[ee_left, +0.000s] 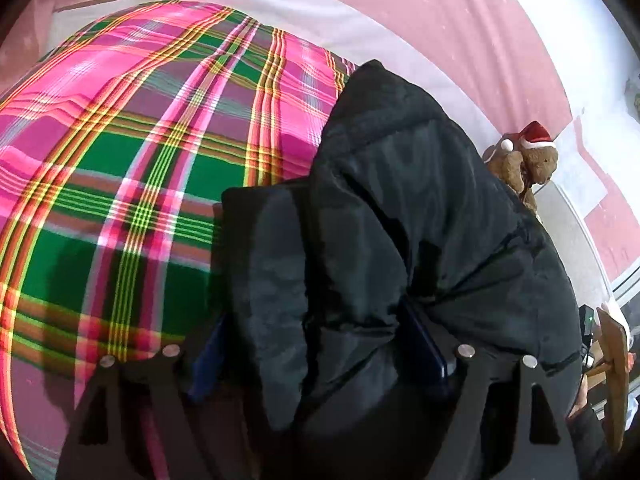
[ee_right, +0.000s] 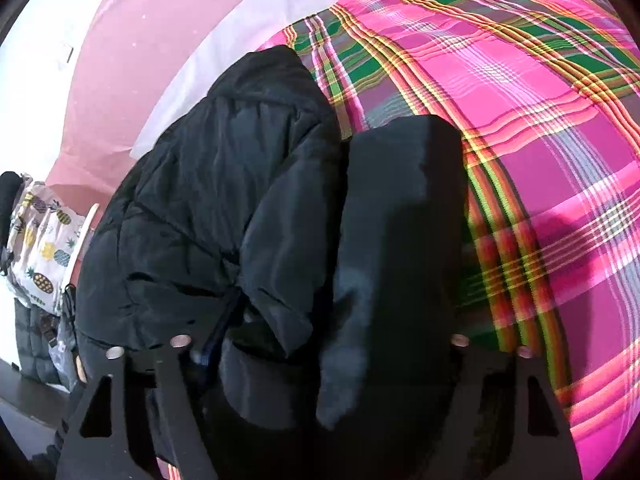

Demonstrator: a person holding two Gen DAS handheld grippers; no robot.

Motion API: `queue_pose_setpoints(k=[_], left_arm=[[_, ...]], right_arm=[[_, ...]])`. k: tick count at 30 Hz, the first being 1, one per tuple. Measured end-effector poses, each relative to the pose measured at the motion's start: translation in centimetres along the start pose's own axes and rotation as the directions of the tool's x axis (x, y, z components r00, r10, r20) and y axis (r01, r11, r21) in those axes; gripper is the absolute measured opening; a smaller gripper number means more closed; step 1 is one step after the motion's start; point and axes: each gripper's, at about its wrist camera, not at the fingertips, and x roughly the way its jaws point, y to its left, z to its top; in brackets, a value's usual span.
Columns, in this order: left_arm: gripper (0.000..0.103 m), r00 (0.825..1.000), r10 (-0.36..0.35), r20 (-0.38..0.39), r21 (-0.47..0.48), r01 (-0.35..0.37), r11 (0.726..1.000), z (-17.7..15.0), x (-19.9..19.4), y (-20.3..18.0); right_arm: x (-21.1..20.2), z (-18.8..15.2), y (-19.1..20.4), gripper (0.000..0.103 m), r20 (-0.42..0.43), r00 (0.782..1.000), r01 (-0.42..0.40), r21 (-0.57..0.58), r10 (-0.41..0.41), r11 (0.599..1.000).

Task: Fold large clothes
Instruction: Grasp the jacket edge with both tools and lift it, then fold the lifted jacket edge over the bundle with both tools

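A black quilted puffer jacket (ee_left: 400,200) was seen lying on a bed covered by a pink, green and yellow plaid blanket (ee_left: 120,140), near the blanket's edge beside a white sheet (ee_left: 360,28). Its shiny padded fabric was bunched into thick folds, and a flat, smoother black panel was laid alongside the quilted bulk, on its left in the left wrist view and on its right in the right wrist view (ee_right: 400,208). A seam or zip line was visible running along the quilted part.

The left gripper (ee_left: 316,360) was angled downward over the jacket, its two black fingers set wide apart with a thick fold of the jacket bulging up between them; whether the pads were pressing on the fabric could not be told. The right gripper (ee_right: 320,360) was likewise tilted downward, its jaws spread, with jacket folds lying between the fingers and no firm pinch to be made out.

A pink wall (ee_left: 460,20) was seen behind the bed. A brown teddy bear in a red Santa hat (ee_left: 528,156) was seen beyond the jacket, and a wooden piece (ee_left: 616,372) at the right edge. In the right wrist view, a white cloth printed with pineapples (ee_right: 40,240) was hung at the far left. Much of each gripper's reach was covered by the jacket itself.
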Motion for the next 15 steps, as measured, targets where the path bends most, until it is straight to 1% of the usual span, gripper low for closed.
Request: queue_pose_setpoints(k=[1,2,3,4,5,7,8,10,15], left_arm=[[0.073,1.000,-0.012,-0.003,0.000,0.012,1.000,0.0,0.0,-0.1],[0.068,1.000,-0.025,-0.004,-0.006,0.025,1.000,-0.1,-0.1,-0.2],[0.059,1.000,-0.031,0.000,-0.009,0.031,0.999,-0.2,-0.2,-0.4],[0.051,1.000,-0.022,0.006,0.001,0.022,1.000,-0.3,-0.4,-0.8],[0.047,1.000,-0.002,0.013,0.019,0.001,1.000,-0.3,-0.8,-1.4],[0.034,0.999,0.043,0.025,0.049,-0.044,0.998,-0.2,-1.5,-2.5],[0.032,0.997,0.067,0.036,0.061,-0.069,0.996,-0.1,-2.1,-3.2],[0.027,0.994,0.089,0.061,0.078,-0.093,0.993,0.2,-3.4,-4.2],[0.026,0.988,0.078,0.130,0.124,-0.095,0.988,1.2,-7.3,-6.6]], right_arm=[[-0.1,0.0,0.1,0.062,0.002,1.000,-0.008,0.003,0.008,1.000],[-0.3,-0.2,0.3,0.056,0.005,1.000,-0.010,-0.001,0.010,1.000],[-0.5,-0.2,0.7,0.053,0.009,1.000,-0.008,-0.010,0.008,1.000],[-0.8,-0.2,1.2,0.048,0.011,1.000,0.001,-0.022,-0.001,1.000],[-1.0,-0.2,1.7,0.043,0.012,1.000,0.013,-0.038,-0.013,0.999],[-2.0,0.0,2.3,0.037,0.020,1.000,0.025,-0.055,-0.024,0.998],[-2.4,0.1,2.6,0.035,0.026,0.999,0.027,-0.058,-0.025,0.998],[-3.5,0.3,3.5,0.032,0.042,0.999,0.031,-0.078,-0.028,0.996],[-6.4,0.9,5.6,0.030,0.085,0.996,0.023,-0.119,-0.013,0.993]])
